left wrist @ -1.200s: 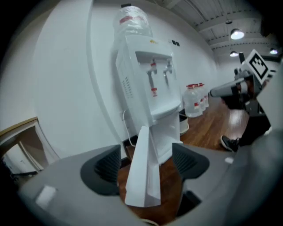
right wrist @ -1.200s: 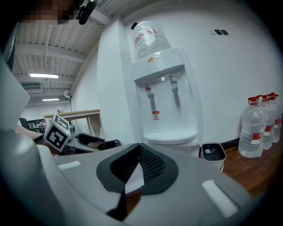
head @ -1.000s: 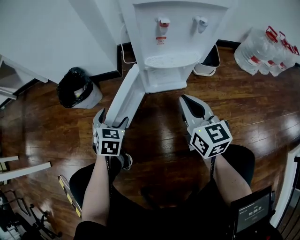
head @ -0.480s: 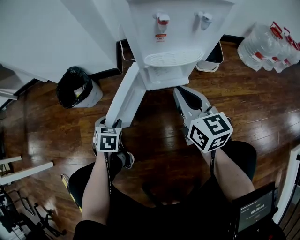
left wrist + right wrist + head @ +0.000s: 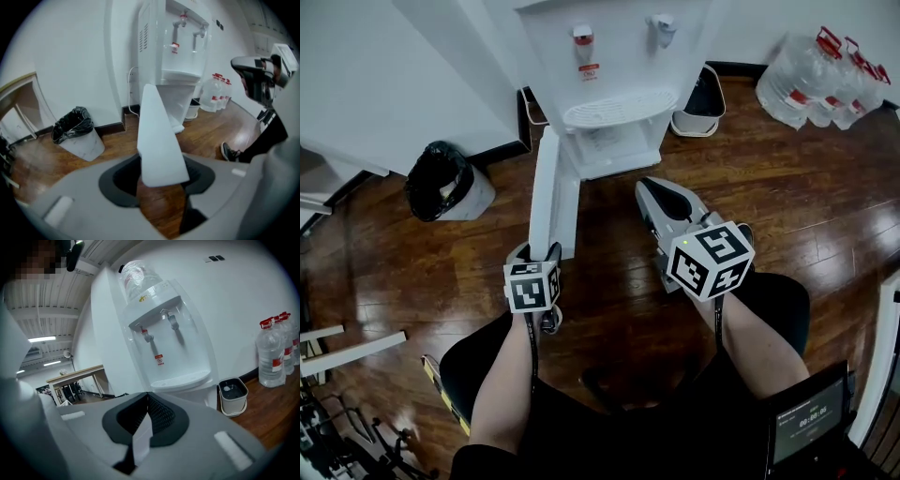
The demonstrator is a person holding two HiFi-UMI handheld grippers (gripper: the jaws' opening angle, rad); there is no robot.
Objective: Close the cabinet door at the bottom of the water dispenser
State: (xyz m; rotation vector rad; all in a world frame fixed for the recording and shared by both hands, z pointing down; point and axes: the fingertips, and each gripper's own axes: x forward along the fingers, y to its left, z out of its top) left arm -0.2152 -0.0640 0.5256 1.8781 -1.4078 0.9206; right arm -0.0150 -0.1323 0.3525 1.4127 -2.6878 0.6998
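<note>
The white water dispenser stands against the wall, and its bottom cabinet door sticks out toward me, open. My left gripper is at the door's free edge. In the left gripper view the door runs down between the jaws of the left gripper, and the dark pads close on its end. My right gripper hangs to the right of the door, in front of the dispenser, shut with nothing in it. In the right gripper view its pads meet below the dispenser.
A bin with a black bag stands left of the dispenser by the wall. A small white bin sits right of it, and several water bottles at the far right. My legs and a shoe are on the wooden floor.
My left gripper went from open beside the door to closed on its free edge, moving forward and down. The door's free end swung a little to the right. The right gripper stayed shut.
</note>
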